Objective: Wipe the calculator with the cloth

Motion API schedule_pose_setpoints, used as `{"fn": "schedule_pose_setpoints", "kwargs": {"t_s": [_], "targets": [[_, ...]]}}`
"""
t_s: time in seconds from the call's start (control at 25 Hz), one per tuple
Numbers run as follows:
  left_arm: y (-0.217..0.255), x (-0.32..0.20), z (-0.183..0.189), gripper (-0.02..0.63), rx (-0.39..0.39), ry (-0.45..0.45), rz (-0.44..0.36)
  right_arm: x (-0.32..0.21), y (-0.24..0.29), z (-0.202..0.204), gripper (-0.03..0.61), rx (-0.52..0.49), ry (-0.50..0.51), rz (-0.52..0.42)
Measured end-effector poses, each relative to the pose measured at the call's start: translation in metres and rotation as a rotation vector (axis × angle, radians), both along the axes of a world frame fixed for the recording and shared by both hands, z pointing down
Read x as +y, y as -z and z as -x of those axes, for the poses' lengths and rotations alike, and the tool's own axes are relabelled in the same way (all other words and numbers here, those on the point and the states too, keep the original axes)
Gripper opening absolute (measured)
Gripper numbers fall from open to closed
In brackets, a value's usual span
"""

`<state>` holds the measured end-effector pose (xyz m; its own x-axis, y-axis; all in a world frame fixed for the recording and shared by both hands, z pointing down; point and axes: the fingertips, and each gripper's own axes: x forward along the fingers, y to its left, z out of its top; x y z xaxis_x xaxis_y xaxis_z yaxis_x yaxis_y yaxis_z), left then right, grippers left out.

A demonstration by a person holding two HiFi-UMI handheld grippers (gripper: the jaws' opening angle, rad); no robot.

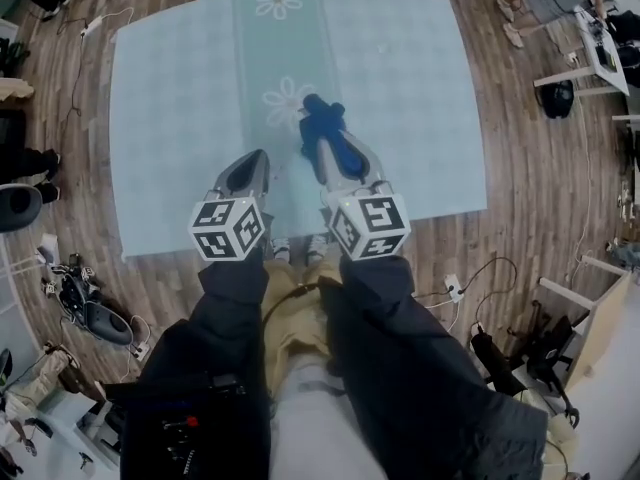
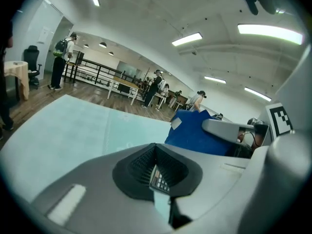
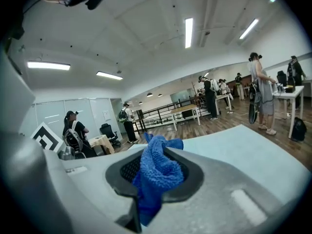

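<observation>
In the left gripper view my left gripper is shut on a thin calculator, seen edge-on with small key rows showing between the dark pads. My right gripper is shut on a bunched blue cloth that sticks up past the jaws. In the head view both grippers hover side by side over the near part of the table, the left gripper a little nearer than the right gripper. The blue cloth shows beyond the right jaws. The left jaws hide the calculator in the head view.
A light blue tablecloth with white flower prints covers the table. Wooden floor surrounds it, with cables and bags at the left and white desks at the right. Several people stand at desks far across the room.
</observation>
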<state>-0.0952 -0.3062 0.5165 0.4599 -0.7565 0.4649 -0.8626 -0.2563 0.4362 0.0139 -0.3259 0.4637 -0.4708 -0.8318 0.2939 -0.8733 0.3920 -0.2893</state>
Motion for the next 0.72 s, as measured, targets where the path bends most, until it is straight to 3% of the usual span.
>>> {"fn": "schedule_pose_setpoints", "kwargs": {"t_s": [0.4, 0.72], "targets": [[0.143, -0.024, -0.029, -0.002, 0.038, -0.049, -0.29, 0.015, 0.118, -0.054, 0.057, -0.02, -0.112, -0.159], [0.226, -0.021, -0.046, -0.002, 0.024, -0.122, -0.482, 0.029, 0.193, -0.066, 0.057, -0.019, -0.142, -0.304]]}}
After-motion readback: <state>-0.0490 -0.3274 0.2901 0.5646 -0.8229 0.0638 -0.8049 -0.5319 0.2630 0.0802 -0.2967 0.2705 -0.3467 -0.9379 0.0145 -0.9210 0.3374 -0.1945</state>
